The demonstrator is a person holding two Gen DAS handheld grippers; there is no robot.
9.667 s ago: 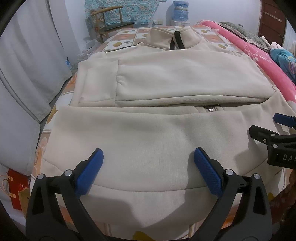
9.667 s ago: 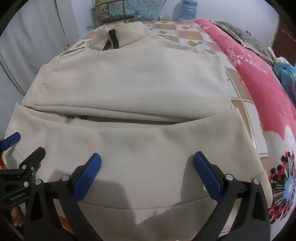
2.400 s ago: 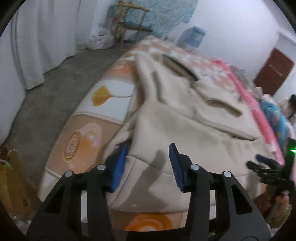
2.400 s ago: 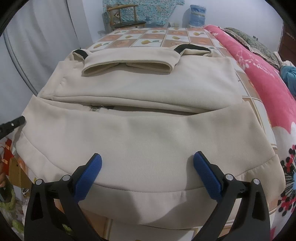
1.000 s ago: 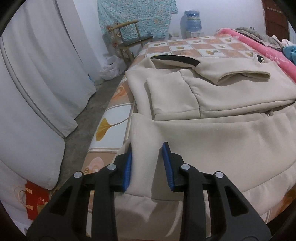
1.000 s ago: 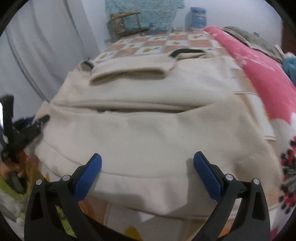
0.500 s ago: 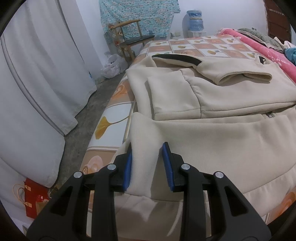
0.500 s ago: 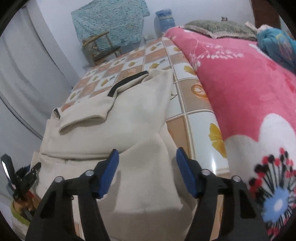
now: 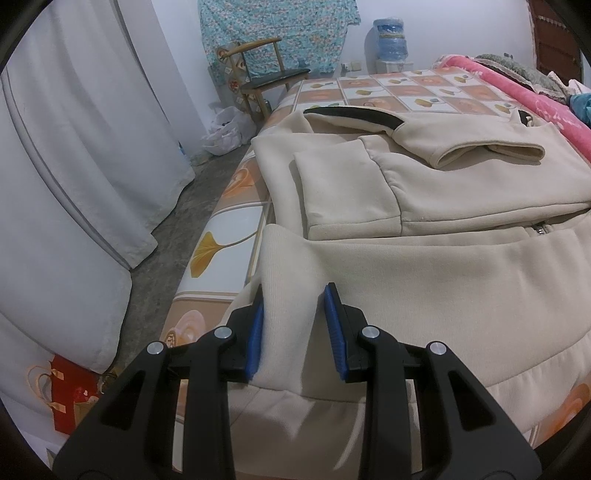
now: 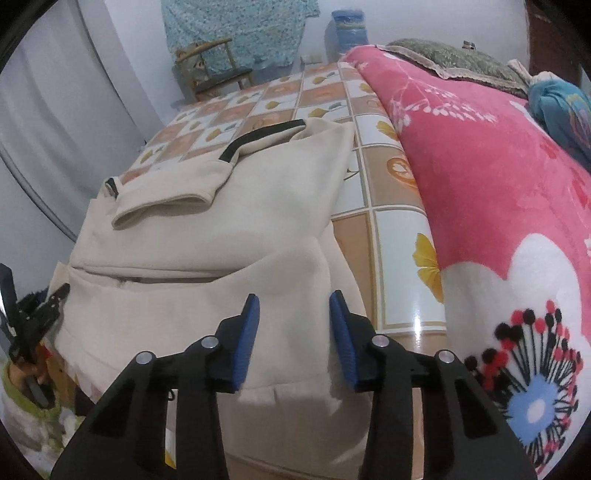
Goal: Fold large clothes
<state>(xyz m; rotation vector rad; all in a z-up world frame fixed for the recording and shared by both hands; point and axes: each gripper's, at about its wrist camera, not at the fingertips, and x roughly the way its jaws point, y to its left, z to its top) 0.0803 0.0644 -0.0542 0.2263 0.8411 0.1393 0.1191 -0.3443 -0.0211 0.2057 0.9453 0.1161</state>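
A cream zip jacket (image 9: 443, 280) lies on the bed, sleeves folded across its chest and its collar at the far end. My left gripper (image 9: 293, 325) is shut on the near left corner of the hem, and the cloth bunches up between the blue pads. In the right wrist view the jacket (image 10: 221, 258) fills the left half. My right gripper (image 10: 293, 332) sits at the near right hem corner, its jaws closing, with a ridge of cloth squeezed between both pads. The left gripper (image 10: 37, 314) shows at the far left edge of that view.
The bed has a tiled-pattern sheet (image 9: 229, 236). A pink flowered blanket (image 10: 498, 184) lies along its right side. White curtains (image 9: 74, 147) hang at the left, over a strip of bare floor. A wooden chair (image 9: 266, 74) and a water bottle (image 9: 389, 35) stand beyond the bed.
My right gripper has moved right along the hem to the jacket's right corner, and its jaws have come in from wide open onto the cloth. The left gripper has kept its grip and place.
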